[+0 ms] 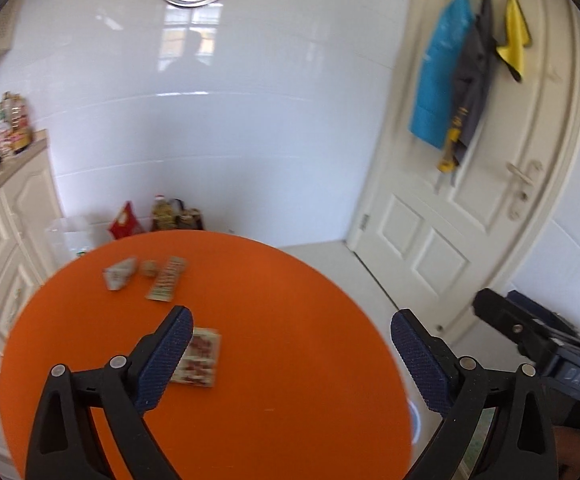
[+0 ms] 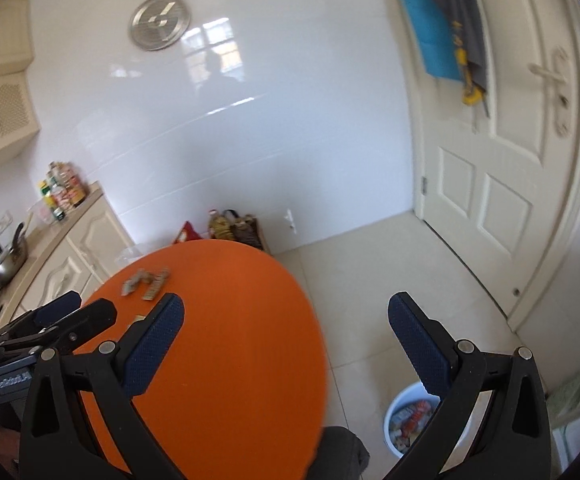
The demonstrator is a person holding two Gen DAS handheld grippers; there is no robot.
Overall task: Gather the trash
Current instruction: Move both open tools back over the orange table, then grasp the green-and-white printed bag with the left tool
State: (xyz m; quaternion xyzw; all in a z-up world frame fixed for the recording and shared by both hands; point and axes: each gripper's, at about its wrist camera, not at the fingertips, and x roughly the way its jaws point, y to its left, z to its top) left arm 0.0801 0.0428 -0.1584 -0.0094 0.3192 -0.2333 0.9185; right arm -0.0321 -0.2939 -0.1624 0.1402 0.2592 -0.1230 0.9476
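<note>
Both tools hang above the round orange table (image 1: 274, 320), the left gripper (image 1: 291, 334) spread wide with nothing between its blue pads, and the right gripper (image 2: 286, 318) spread just as wide and just as bare. On the table, a printed wrapper (image 1: 200, 356) lies flat near the middle, just beside the left gripper's left finger, while a crumpled wrapper (image 1: 120, 274), a small brown scrap (image 1: 150, 268) and a long striped wrapper (image 1: 166, 284) sit close together toward the far edge. Down on the floor beside the table's right edge stands the white bin (image 2: 395, 408), wrappers already lying inside it.
</note>
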